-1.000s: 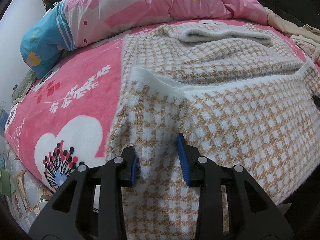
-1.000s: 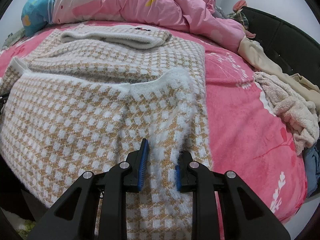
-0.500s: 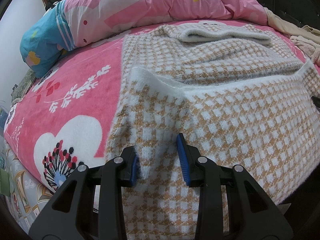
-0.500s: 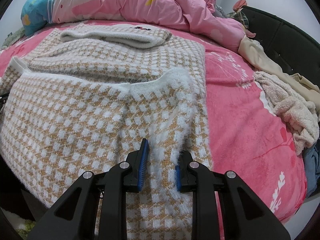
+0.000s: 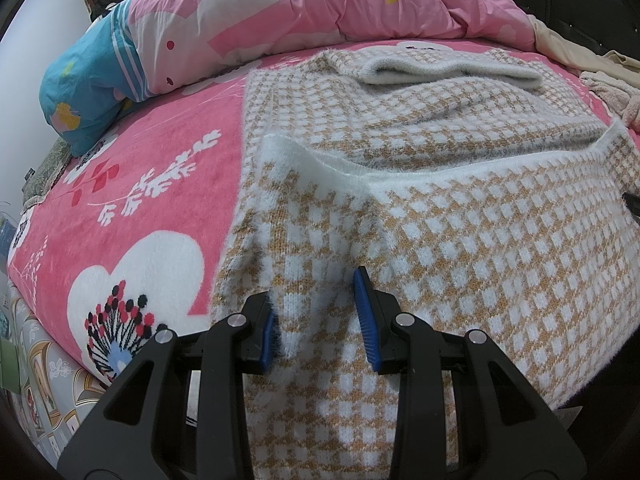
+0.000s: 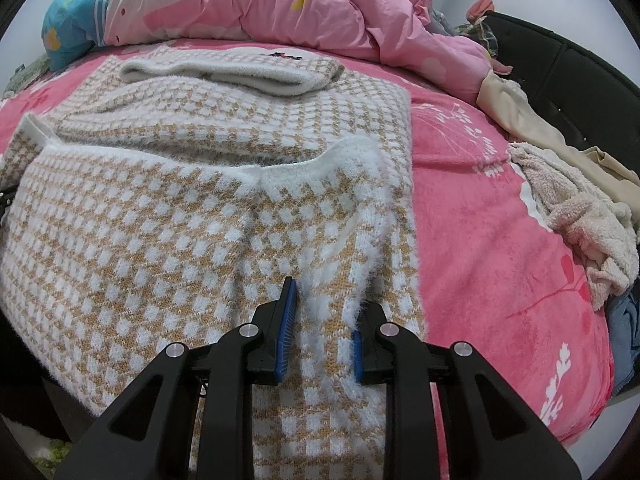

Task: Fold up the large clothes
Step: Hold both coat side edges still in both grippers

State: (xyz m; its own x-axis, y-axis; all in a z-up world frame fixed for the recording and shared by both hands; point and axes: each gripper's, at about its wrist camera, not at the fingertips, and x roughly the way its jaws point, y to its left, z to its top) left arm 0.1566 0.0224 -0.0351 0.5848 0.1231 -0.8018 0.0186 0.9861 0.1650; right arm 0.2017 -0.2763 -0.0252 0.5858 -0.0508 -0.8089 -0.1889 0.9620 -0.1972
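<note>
fuzzy checked sweater [image 5: 460,240] lies on the bed [image 5: 160,184], its near hem pinched in your left claw [image 5: 320,320] and right claw [image 6: 322,334]. lift both corners evenly, carry them toward the collar [image 6: 232,70] ahead, hem taut.

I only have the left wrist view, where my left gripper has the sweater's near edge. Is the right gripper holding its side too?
Observer: Yes. The right gripper is shut on the checked sweater close to its right-hand border, with fluffy knit bunched between the pads.
Operator: What lies beyond that border?
Observer: Bare pink blanket right beside it. A cream fleece garment lies further right, apart from the sweater.
Operator: Anything else over there?
Observer: A blue garment sits at the bed's right edge, just below the fleece.
</note>
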